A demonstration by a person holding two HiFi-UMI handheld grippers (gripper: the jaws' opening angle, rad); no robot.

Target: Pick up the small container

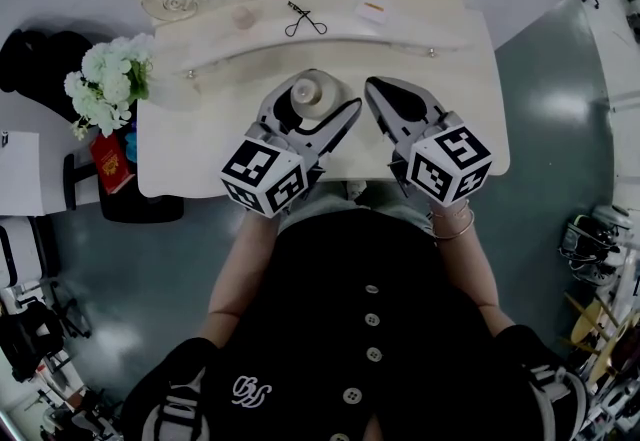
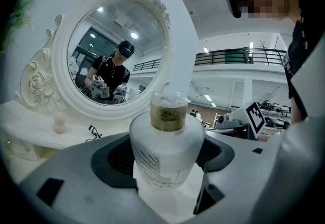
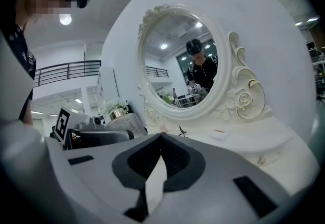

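Head view shows two grey claws over one glossy white bench (image 1: pixel 465 124). At its middle, the left claw (image 1: pixel 322 107) pinches one small frosted round-shouldered container (image 1: pixel 316 89) with a clear gold-tinted cap. Just right, the right claw (image 1: pixel 378 89) has its jaws pressed together, empty. Farther back are one black wire eyelash curler (image 1: pixel 305 24) and one oval carved-frame mirror (image 2: pixel 109 50).

We can read very little here. Near us, on the left of the person's black top (image 1: pixel 370 329), a white curly monogram (image 1: pixel 251 389) looks like "BS". The fine print on the small container (image 2: pixel 165 152) and the gold mark on the red booklet (image 1: pixel 110 166), far left, are too faint for us to read.
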